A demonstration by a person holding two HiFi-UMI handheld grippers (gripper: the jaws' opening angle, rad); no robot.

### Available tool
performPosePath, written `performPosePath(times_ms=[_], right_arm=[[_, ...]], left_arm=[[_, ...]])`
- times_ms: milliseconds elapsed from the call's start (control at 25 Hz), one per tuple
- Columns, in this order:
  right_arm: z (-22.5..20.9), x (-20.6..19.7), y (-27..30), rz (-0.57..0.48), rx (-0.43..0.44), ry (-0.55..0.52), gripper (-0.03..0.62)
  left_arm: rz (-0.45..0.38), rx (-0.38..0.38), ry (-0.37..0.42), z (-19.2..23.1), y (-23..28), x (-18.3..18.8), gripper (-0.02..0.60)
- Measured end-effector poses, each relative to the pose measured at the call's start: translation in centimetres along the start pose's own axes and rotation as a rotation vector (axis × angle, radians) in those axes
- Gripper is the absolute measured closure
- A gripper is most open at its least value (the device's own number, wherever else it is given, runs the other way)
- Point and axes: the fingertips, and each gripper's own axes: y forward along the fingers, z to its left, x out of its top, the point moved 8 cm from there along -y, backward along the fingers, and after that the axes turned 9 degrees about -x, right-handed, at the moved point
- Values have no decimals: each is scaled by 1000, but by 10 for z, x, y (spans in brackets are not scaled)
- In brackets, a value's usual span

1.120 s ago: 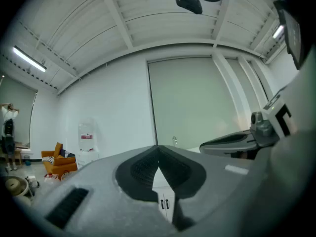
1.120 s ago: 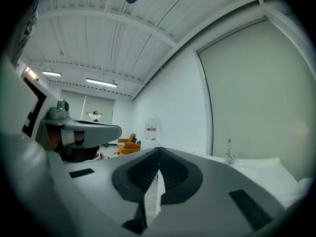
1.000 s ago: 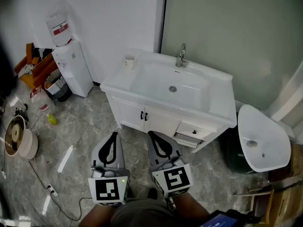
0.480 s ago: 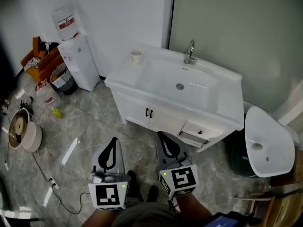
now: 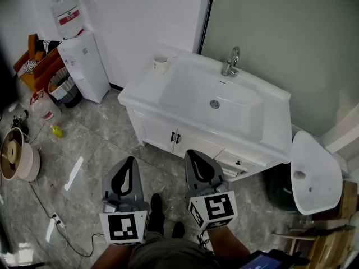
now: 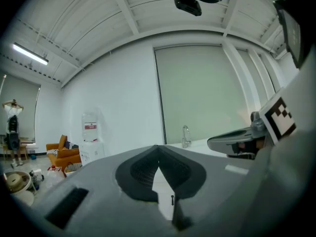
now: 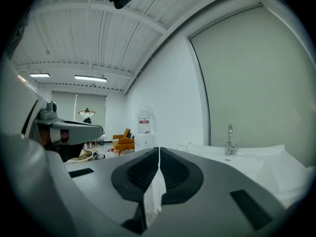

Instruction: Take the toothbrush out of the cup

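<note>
Both claws are shut tight with nothing in them, the same as a second ago: the left claw (image 5: pixel 130 160) (image 6: pixel 158 146) and the right claw (image 5: pixel 189 152) (image 7: pixel 158 148) show their pads pressed together. They point level, side by side, over the floor (image 5: pixel 106 144). Since the earlier frames they have closed in on the sink cabinet (image 5: pixel 185 136), and the right claw's tip is now near its foot. The cup (image 5: pixel 160 64) stands on the counter's far left corner, well ahead and between the two claws. The toothbrush is too small to make out.
</note>
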Motion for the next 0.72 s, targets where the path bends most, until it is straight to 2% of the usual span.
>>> performPosePath(times_ms=[160,360,720], right_arm=[[7,7,52,-5,-3,-7,579],[13,30,105,-40,-28,-17,579],[19,51,148,-65,-83,-33,579]], left_arm=[[-12,-20,-10,36,40,0,571],[-61,-39,10,80,80,18,571],[-98,-98,21,119,121,29,571]])
